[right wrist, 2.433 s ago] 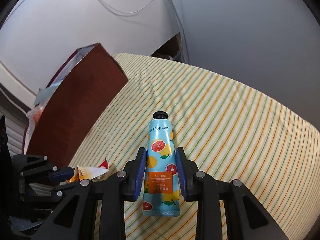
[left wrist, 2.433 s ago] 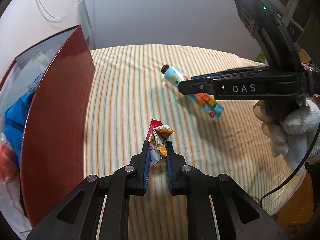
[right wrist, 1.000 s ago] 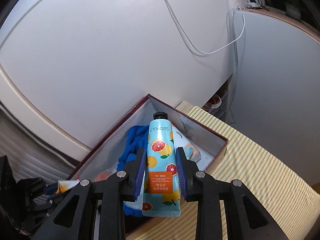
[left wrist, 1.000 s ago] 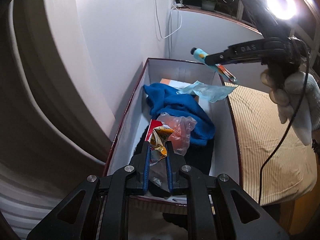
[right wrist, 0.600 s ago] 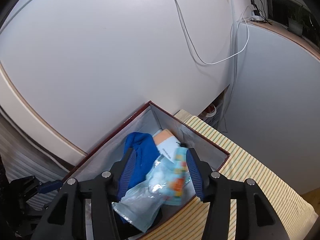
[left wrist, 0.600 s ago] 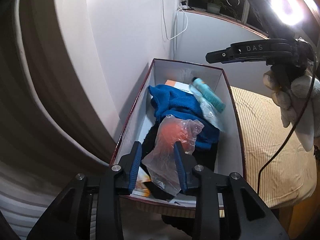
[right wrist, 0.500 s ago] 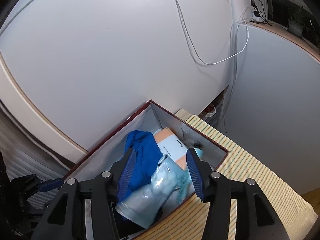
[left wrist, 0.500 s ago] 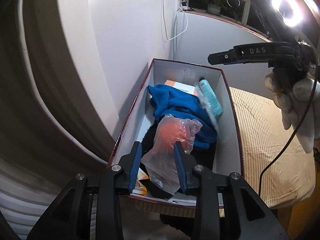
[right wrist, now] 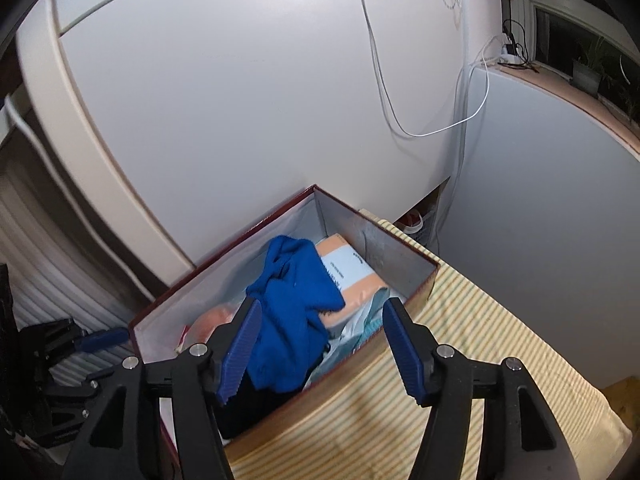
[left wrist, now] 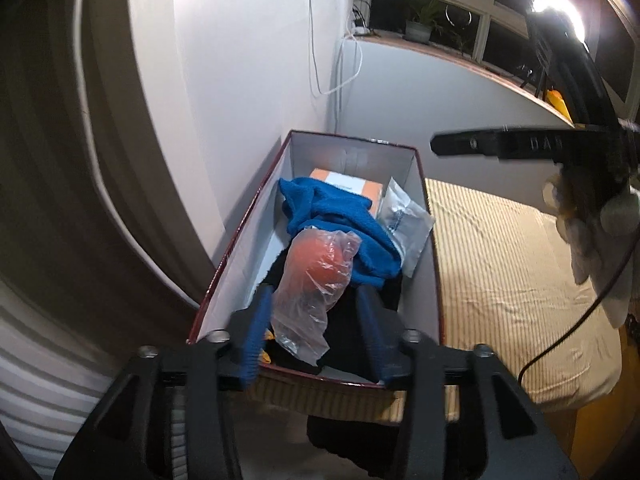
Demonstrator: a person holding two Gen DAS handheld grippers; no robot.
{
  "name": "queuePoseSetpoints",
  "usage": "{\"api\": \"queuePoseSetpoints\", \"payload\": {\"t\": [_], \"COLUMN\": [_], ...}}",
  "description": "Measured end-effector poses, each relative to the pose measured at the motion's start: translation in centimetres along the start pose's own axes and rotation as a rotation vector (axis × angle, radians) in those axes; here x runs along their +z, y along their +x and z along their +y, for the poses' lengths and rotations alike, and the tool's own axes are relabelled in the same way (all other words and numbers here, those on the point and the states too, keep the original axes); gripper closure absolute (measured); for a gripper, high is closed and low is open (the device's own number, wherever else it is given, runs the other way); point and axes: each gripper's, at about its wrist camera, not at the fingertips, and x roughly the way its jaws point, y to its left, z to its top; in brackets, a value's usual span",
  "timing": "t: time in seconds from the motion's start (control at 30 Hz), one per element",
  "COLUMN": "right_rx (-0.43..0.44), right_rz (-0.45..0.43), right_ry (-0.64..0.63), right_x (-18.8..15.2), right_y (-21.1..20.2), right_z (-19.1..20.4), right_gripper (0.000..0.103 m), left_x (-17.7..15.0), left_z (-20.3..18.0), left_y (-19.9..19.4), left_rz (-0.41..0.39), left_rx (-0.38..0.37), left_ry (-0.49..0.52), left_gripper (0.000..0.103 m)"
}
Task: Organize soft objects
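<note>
A dark red box [left wrist: 352, 151] with white inner walls holds the soft things. Inside lie a blue cloth [left wrist: 340, 216], an orange lump in a clear plastic bag [left wrist: 316, 268] and a clear packet [left wrist: 404, 220]. A yellow corner of the snack wrapper [left wrist: 266, 354] shows at the near end. My left gripper [left wrist: 314, 300] hangs over that end, its jaws opening, nothing gripped. My right gripper [right wrist: 322, 312] hovers above the blue cloth [right wrist: 296, 300], jaws opening and empty. A teal edge of the hand-cream tube [right wrist: 373, 322] peeks out by the box wall [right wrist: 400, 256].
An orange and white pack [right wrist: 352, 276] lies at the box's far end. The box stands on a striped cloth [left wrist: 500, 272] against a white wall with hanging cables. A gloved hand [left wrist: 588, 232] carries the right gripper's arm [left wrist: 500, 146] above the far right corner.
Both grippers let go over the box: the wrapper dropped at the near end, the tube fell by the far right wall. Both pairs of jaws spread wider and both hands drew back upward.
</note>
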Motion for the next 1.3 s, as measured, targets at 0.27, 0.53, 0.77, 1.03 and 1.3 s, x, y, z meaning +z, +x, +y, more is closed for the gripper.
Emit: {"api": "queuePoseSetpoints", "payload": {"t": [0.27, 0.53, 0.77, 1.03, 1.3], "right_rx": [-0.014, -0.015, -0.019, -0.041, -0.090], "right_rz": [-0.037, -0.097, -0.155, -0.223, -0.279], "right_ry": [-0.033, -0.054, -0.041, -0.024, -0.003], "right_x": [-2.6, -5.7, -9.5, -15.1, -18.2], "right_y": [-3.2, -6.6, -9.2, -11.9, -14.3], "right_z": [2.0, 4.2, 5.1, 7.0, 8.5], "right_gripper": [0.036, 0.029, 0.026, 0.023, 0.022], "left_x": [-0.7, -2.1, -5.1, -8.3, -9.2], "left_z": [-1.1, -2.1, -2.9, -4.8, -5.6], "left_y": [-2.5, -5.5, -8.0, -10.9, -12.3], "left_rz": [-0.066, -0.173, -0.263, -0.370, -0.395], "left_rx": [-0.007, -0.008, -0.010, 0.066, 0.097], "left_ry": [-0.005, -0.052, -0.097, -0.099, -0.083], "left_gripper": [0.045, 0.029, 0.025, 0.021, 0.021]}}
